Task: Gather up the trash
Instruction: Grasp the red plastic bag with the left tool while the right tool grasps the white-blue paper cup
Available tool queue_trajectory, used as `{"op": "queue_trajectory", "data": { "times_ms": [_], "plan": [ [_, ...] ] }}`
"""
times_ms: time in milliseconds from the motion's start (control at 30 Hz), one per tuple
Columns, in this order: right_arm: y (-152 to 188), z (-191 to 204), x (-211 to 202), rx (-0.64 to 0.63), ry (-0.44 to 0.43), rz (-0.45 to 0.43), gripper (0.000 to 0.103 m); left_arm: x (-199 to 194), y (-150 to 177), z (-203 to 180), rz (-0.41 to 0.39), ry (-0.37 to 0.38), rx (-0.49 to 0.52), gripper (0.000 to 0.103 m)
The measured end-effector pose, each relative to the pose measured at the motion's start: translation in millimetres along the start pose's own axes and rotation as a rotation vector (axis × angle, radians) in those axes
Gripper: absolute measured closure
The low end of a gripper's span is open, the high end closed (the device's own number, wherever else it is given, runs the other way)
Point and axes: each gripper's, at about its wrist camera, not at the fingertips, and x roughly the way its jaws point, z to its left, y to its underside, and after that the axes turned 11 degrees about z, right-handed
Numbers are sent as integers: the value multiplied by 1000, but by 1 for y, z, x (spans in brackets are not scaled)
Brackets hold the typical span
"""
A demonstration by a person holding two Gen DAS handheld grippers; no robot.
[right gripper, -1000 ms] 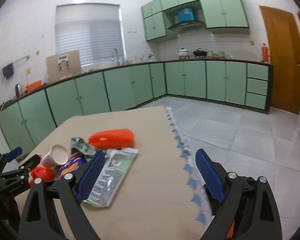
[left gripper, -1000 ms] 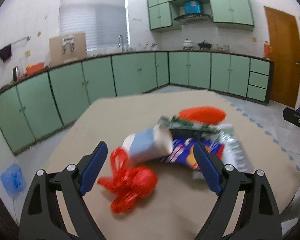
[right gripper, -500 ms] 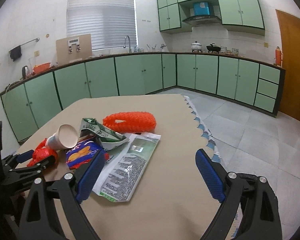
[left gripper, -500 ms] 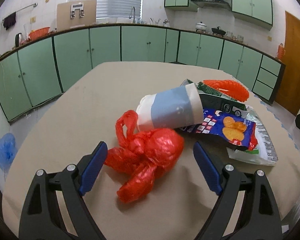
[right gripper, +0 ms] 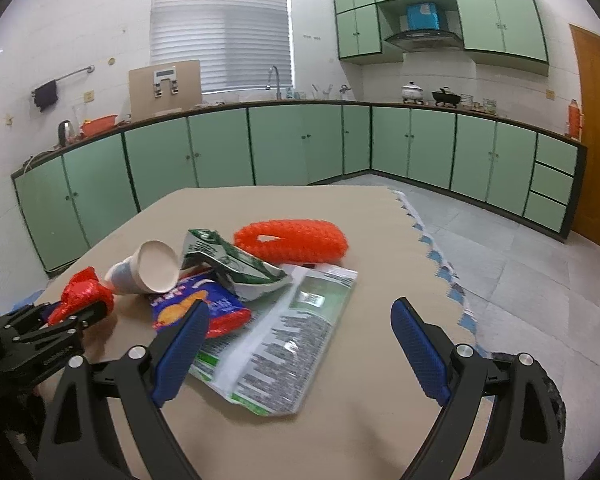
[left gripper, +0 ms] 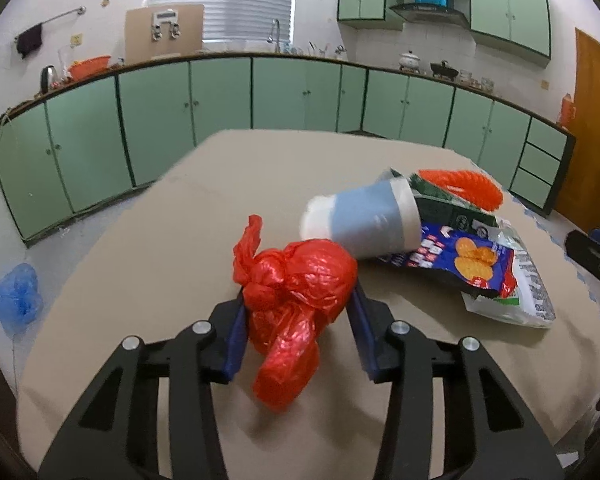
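Observation:
A knotted red plastic bag [left gripper: 296,280] lies on the tan table; my left gripper [left gripper: 298,320] is shut on it, blue pads against both its sides. It also shows in the right wrist view [right gripper: 82,294]. Beside it lie a tipped paper cup [left gripper: 360,220], a blue chip bag [left gripper: 460,260], a green wrapper [right gripper: 236,264], an orange mesh sleeve [right gripper: 292,240] and a flat white-green pouch [right gripper: 284,344]. My right gripper [right gripper: 300,344] is open and empty, low over the pouch near the table's front.
The tan table [left gripper: 180,220] has a scalloped blue-trimmed right edge [right gripper: 440,264]. Green cabinets [right gripper: 220,152] line the walls. A blue bag [left gripper: 16,296] lies on the floor at left. A wooden door [right gripper: 596,140] stands at right.
My left gripper has closed on the red bag; half a second ago its jaws were wide open around it. My right gripper has moved a little closer to the pouch.

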Motion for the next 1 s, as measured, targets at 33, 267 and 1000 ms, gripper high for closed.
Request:
{"op": "queue_trajectory", "data": {
  "times_ms": [33, 267, 1000],
  "plan": [
    [-3, 4, 2, -4, -16, 0, 13, -3, -1, 3, -8, -9, -3, 60],
    [-27, 45, 24, -48, -124, 2, 13, -6, -16, 32, -36, -96, -34, 60],
    [-29, 160, 80, -58, -64, 120, 13, 11, -23, 108, -5, -120, -109, 60]
  ]
}}
